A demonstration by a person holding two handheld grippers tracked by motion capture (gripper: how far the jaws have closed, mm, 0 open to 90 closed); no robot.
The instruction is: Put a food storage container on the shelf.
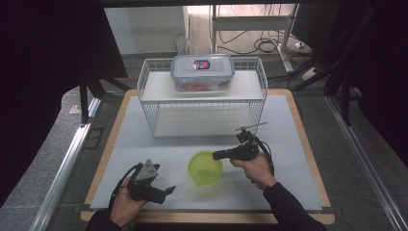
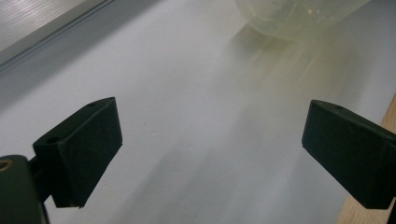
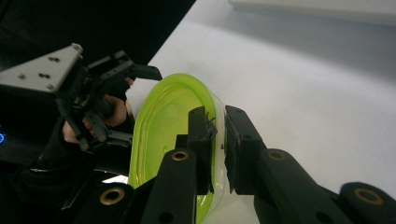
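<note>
Nearest the front edge of the white table, toward its left corner, the left gripper rests with jaws spread wide and nothing between them, pointing toward the green bowl just to its right. The bowl sits mid-table near the front edge. The right gripper has its jaws pinched on the bowl's right rim, one pad inside the wall, one outside, so any lift goes from that side. Farther back stands the wire rack bearing a lidded container.
</note>
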